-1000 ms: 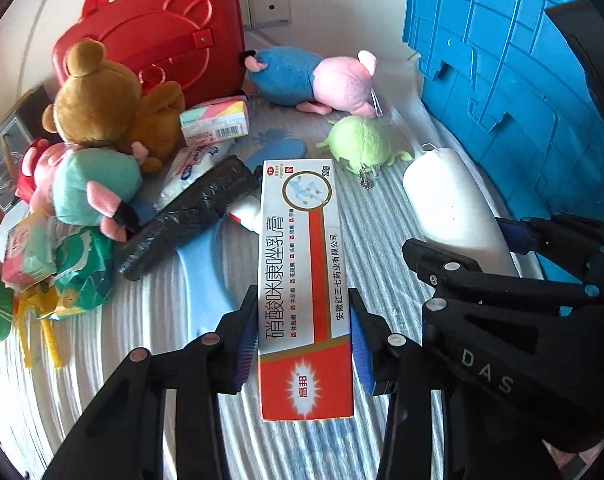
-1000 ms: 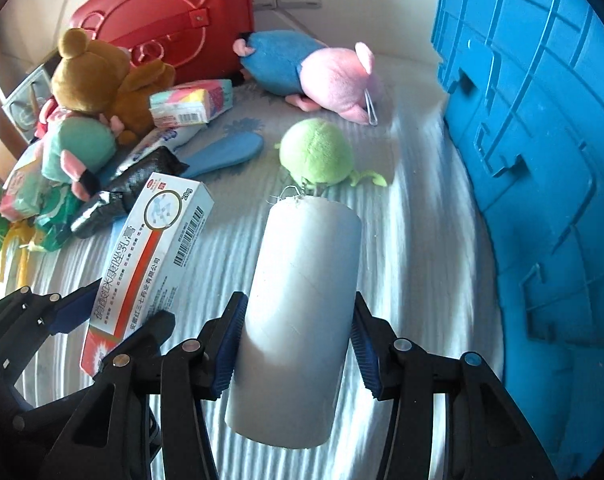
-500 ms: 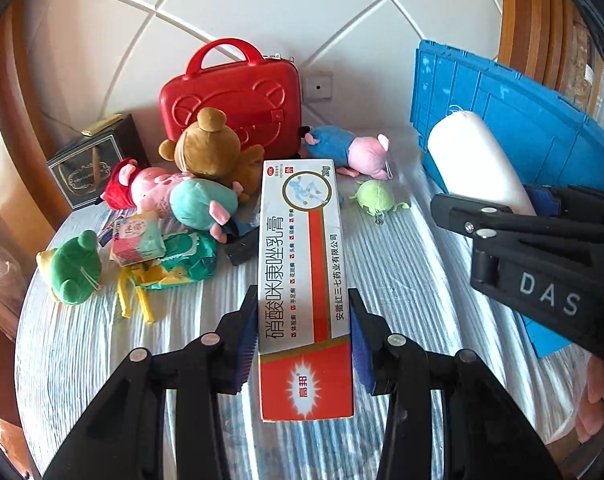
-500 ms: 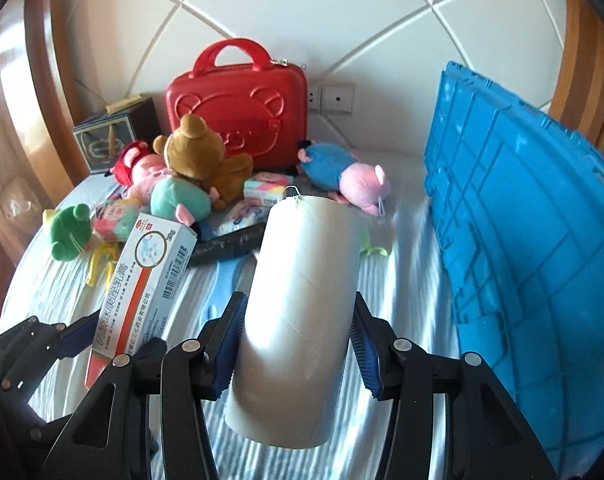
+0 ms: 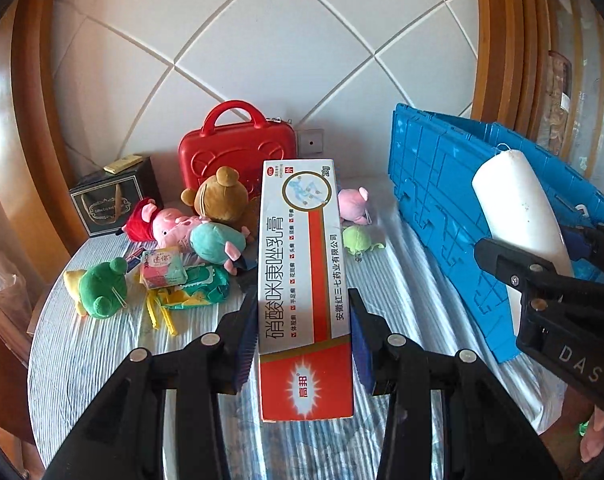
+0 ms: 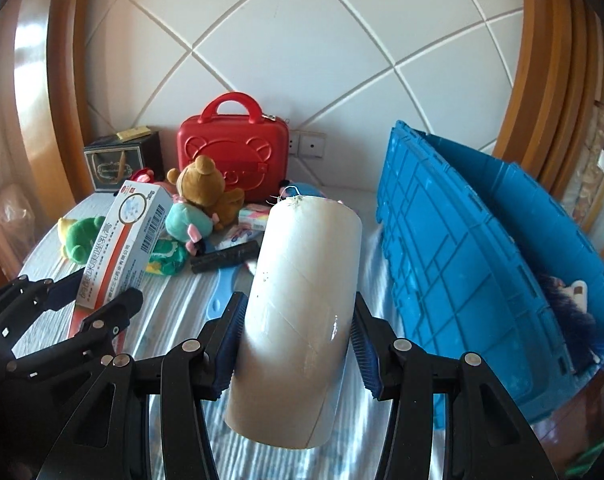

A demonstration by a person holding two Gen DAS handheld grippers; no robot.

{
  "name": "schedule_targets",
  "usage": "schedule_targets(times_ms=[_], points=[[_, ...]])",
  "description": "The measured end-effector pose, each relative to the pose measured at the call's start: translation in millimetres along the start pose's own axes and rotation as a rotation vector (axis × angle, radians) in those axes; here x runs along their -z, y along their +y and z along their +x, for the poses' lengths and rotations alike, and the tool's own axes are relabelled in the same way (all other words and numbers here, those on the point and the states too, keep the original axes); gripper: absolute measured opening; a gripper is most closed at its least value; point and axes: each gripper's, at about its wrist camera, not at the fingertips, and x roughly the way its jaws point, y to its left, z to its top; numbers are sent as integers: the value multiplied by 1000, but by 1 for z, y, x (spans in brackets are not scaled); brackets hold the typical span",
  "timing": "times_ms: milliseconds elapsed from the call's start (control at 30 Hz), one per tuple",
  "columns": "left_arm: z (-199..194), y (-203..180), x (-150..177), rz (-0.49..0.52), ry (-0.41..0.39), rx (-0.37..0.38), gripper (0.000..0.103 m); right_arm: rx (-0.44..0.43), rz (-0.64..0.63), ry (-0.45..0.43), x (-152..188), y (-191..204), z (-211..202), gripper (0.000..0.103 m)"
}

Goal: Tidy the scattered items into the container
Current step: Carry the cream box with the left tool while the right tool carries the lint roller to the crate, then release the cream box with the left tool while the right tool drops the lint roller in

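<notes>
Above the table's near edge, left gripper (image 5: 304,336) pinches the ointment box (image 5: 302,280), right gripper (image 6: 297,344) the white roll (image 6: 297,312).

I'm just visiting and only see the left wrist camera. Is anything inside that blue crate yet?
Observer: Yes. The right wrist camera looks into the blue crate: a dark fuzzy item with a white patch lies inside.
Operator: What's hidden behind the ointment box in front of me?
Observer: A black roll lying on the striped tablecloth, beside a pale blue flat piece.
Operator: Anything printed on the box's side?
Observer: A barcode, on the side turned away from your camera.
</notes>
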Motion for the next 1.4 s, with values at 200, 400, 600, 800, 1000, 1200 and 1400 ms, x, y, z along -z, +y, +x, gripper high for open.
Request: schedule_targets(times_ms=[200,400,600,800,1000,1200,1400], points=[[-13,-44,-29,16,-68,32,40,45,11,-58,-10,-34,-29,49],[-18,-125,-62,41,-154,52,40,86,25,-125,-19,-101,-50,49],[-16,-227,-85,25,-199,43,40,127,13,-186,-19,-210,-64,49],[4,-323,-94,26,-140,26,40,146,3,-160,-7,-311,-57,49],[45,-385,-86,87,39,-7,40,111,38,-60,17,-380,-23,49],[75,-414,-79,117,159,-55,40,77,81,73,43,-418,18,49],[86,-422,-78,113,209,-43,40,23,71,198,56,-432,46,49]])
